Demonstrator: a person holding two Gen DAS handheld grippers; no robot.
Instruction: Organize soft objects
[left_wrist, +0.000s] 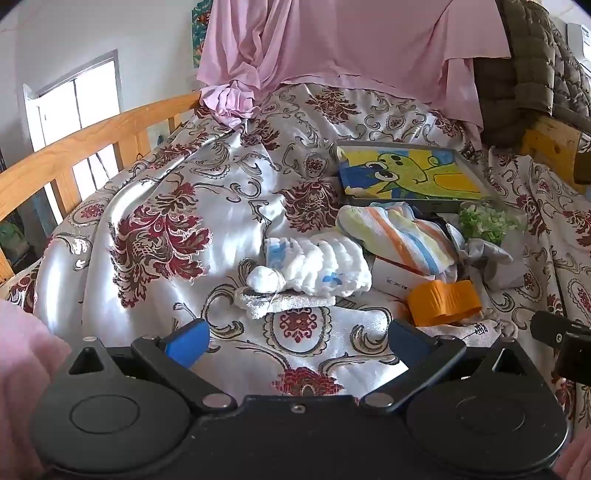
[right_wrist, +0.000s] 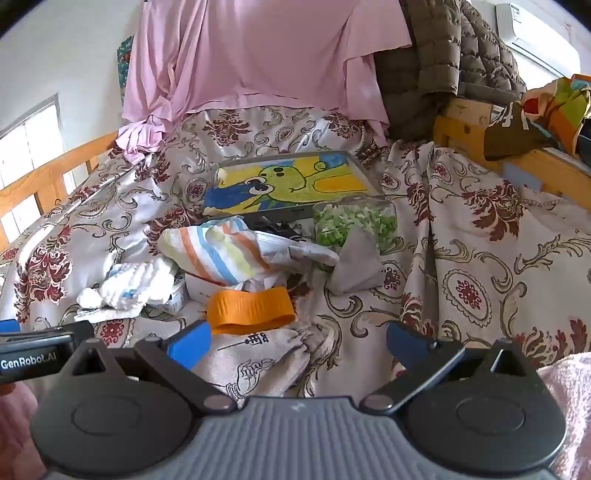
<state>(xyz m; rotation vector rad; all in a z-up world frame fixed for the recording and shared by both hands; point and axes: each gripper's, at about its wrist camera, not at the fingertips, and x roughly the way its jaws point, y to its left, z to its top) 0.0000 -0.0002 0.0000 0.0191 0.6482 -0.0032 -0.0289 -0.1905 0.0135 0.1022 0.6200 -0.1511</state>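
Left wrist view: left gripper (left_wrist: 297, 341) spread wide, nothing between the blue fingers (left_wrist: 188, 343); it hovers above the floral satin bedspread (left_wrist: 155, 206). At 12 o'clock from the jaws, close — a white quilted cloth with blue marks (left_wrist: 321, 266), a small knotted white bundle (left_wrist: 264, 278) touching its left end, both resting on a flat white pad (left_wrist: 280, 304). At 1 o'clock, a striped cloth (left_wrist: 399, 236) draped over a white box (left_wrist: 391, 277); an orange band (left_wrist: 445, 301) sits just in front of that box. Beyond the striped cloth, a framed cartoon picture (left_wrist: 410, 173). A pink sheet (left_wrist: 332, 40) hangs at the far end.

Right wrist view: right gripper (right_wrist: 297, 341) likewise fully spread and empty. A printed drawstring pouch (right_wrist: 258, 358) lies between the fingers (pads not pressing it). The orange band (right_wrist: 251, 306) is at 11 o'clock, touching the pouch's far edge; the striped cloth (right_wrist: 218, 254) lies beyond it. A clear tub of green bits (right_wrist: 354, 221) at 1 o'clock, a grey cloth (right_wrist: 354, 269) leaning against it.
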